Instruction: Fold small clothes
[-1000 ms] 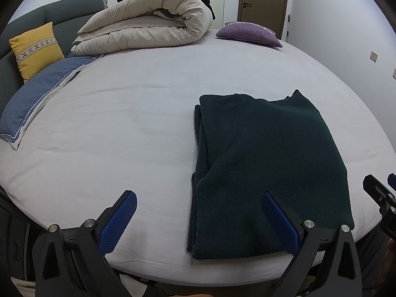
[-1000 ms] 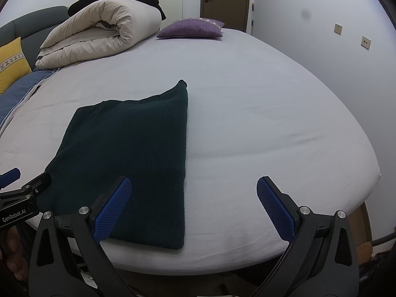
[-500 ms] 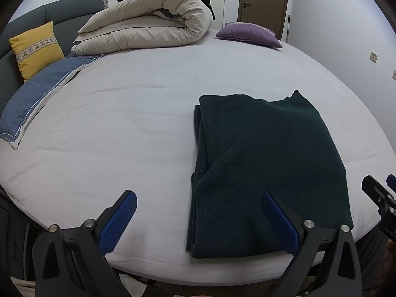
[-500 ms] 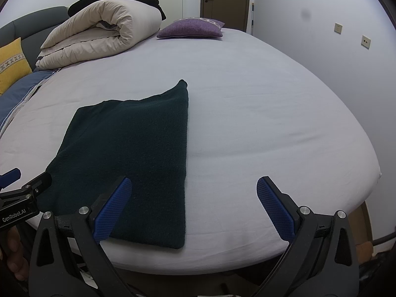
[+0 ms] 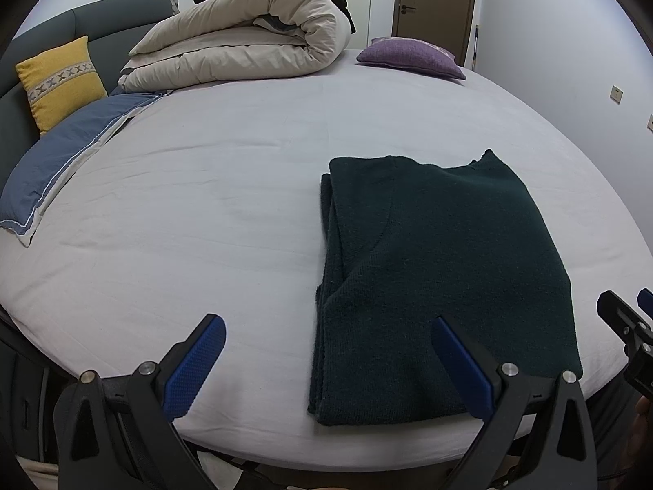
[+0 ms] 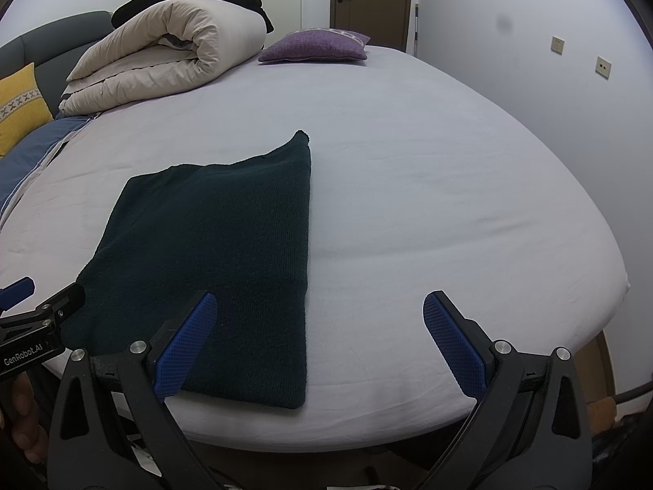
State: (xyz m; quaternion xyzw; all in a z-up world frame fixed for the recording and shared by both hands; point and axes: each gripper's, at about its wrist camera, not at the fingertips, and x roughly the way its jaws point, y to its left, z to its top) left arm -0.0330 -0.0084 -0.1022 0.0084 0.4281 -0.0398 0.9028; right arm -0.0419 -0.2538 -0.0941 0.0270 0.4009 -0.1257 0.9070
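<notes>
A wide bed with a pale lilac fitted sheet (image 5: 228, 188) fills both views, its near edge curving just ahead of both pairs of tongs. On it, toward the near edge, lies a dark green knitted sweater folded into a long rectangle (image 5: 440, 269), flat, its long axis running from 6 o'clock to 12 o'clock, stacked fold layers showing along its 9 o'clock side and a small raised corner at its far end toward 1 o'clock. At the bed's far end, about 11 o'clock, rests a bulky rolled beige duvet (image 5: 245, 45) with something black behind it, well apart from the sweater; a flat blue pillow (image 5: 61, 155) lies at 9 o'clock, a yellow cushion with a patterned band (image 5: 61, 77) leans on the grey headboard beyond it, and a purple cushion (image 5: 408, 55) sits at 1 o'clock. Nothing lies between the sweater and either pair of tongs; bare sheet spreads broadly to both sides. The left tongs (image 5: 326, 363) hang spread wide over the sweater's near left corner, holding nothing. The right tongs (image 6: 314, 339) likewise gape empty over its near right corner.
</notes>
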